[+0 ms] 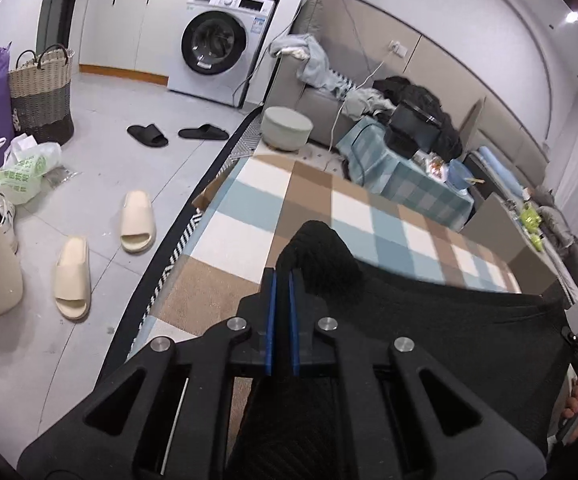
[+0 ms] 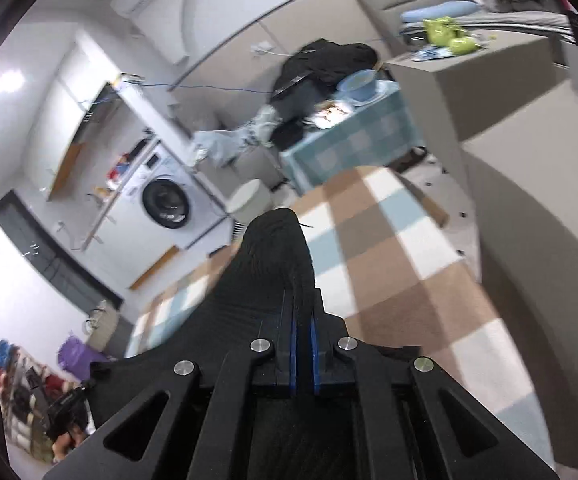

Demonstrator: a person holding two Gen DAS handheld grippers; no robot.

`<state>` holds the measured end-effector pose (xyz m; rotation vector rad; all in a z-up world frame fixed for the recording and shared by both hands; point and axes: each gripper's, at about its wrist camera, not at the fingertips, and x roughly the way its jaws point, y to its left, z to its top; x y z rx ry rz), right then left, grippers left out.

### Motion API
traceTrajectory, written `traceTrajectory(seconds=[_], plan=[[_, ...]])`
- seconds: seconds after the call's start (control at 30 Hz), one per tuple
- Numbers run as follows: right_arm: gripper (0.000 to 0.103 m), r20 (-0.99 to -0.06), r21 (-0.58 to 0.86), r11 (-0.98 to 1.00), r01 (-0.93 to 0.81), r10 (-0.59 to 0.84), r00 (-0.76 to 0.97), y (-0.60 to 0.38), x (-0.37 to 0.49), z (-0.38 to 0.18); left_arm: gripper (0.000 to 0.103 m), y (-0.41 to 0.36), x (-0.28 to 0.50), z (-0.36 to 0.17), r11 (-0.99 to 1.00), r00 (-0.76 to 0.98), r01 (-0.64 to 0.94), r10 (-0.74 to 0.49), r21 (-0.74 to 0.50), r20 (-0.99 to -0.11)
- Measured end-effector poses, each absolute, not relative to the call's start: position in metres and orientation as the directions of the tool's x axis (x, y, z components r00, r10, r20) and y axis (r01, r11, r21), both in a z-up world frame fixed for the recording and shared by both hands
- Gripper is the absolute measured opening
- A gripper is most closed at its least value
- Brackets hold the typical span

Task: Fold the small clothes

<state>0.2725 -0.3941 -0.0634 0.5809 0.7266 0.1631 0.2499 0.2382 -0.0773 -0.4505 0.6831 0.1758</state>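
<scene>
Both my claws grip one black garment [image 1: 429, 312].
My left claw [image 1: 283, 280] and right claw [image 2: 303, 304] are clamped on its corners above the checked rug [image 1: 273, 184].

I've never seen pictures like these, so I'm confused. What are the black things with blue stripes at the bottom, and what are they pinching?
Those are two pinching tools, one in each of a person's hands. Each carries a small camera looking along its fingers, so one picture comes from each tool. The left gripper and the right gripper are both shut on a corner of the same black garment, which stretches between them over a checked rug. The rounded, bent look comes from the wide lens. Behind are a washing machine and cream slippers on the floor.
</scene>
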Motion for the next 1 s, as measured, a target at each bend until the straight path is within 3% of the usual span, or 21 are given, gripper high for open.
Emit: traceTrajectory(seconds=[0.17, 0.23, 0.3, 0.33, 0.37, 0.47, 0.83, 0.87, 0.9, 0.93, 0.97, 1.0], plan=[[0.005, -0.738, 0.470, 0.857, 0.210, 0.251, 0.626, -0.389, 0.290, -0.097, 0.005, 0.233, 0.270, -0.105, 0.879, 0.677, -0.367, 0.029, -0.304, -0.735], [0.011, -0.769, 0.471, 0.854, 0.223, 0.273, 0.579, -0.388, 0.292, -0.106, 0.007, 0.233, 0.269, -0.111, 0.876, 0.633, -0.383, 0.018, -0.293, -0.774], [0.024, -0.765, 0.493, 0.845, 0.208, 0.306, 0.567, -0.392, 0.279, -0.108, 0.014, 0.232, 0.261, -0.110, 0.879, 0.632, -0.377, 0.014, -0.292, -0.775], [0.032, -0.754, 0.508, 0.839, 0.198, 0.322, 0.572, -0.394, 0.271, -0.105, 0.023, 0.230, 0.251, -0.106, 0.883, 0.640, -0.373, 0.023, -0.284, -0.768], [0.035, -0.744, 0.518, 0.836, 0.182, 0.334, 0.579, -0.398, 0.259, -0.103, 0.035, 0.229, 0.243, -0.104, 0.888, 0.643, -0.368, 0.029, -0.275, -0.765], [0.041, -0.744, 0.508, 0.846, 0.162, 0.337, 0.577, -0.405, 0.227, -0.101, 0.052, 0.221, 0.210, -0.097, 0.905, 0.658, -0.346, 0.044, -0.250, -0.752], [0.043, -0.785, 0.408, 0.911, 0.066, 0.312, 0.535, -0.400, 0.164, -0.113, 0.052, 0.183, 0.110, -0.110, 0.928, 0.616, -0.305, 0.021, -0.214, -0.788], [0.041, -0.781, 0.407, 0.911, 0.061, 0.313, 0.541, -0.400, 0.162, -0.113, 0.050, 0.179, 0.105, -0.110, 0.931, 0.624, -0.297, 0.020, -0.214, -0.781], [0.032, -0.780, 0.404, 0.913, 0.054, 0.313, 0.542, -0.399, 0.160, -0.113, 0.044, 0.175, 0.099, -0.109, 0.935, 0.638, -0.282, 0.016, -0.215, -0.770], [0.014, -0.777, 0.400, 0.916, 0.035, 0.319, 0.543, -0.397, 0.160, -0.112, 0.020, 0.173, 0.095, -0.108, 0.938, 0.645, -0.276, 0.020, -0.208, -0.764], [0.011, -0.769, 0.374, 0.928, 0.005, 0.307, 0.561, -0.392, 0.156, -0.107, 0.003, 0.168, 0.092, -0.108, 0.944, 0.642, -0.269, 0.029, -0.190, -0.766], [0.007, -0.764, 0.362, 0.932, -0.010, 0.303, 0.569, -0.390, 0.153, -0.104, 0.000, 0.167, 0.089, -0.106, 0.947, 0.648, -0.260, 0.027, -0.187, -0.761]])
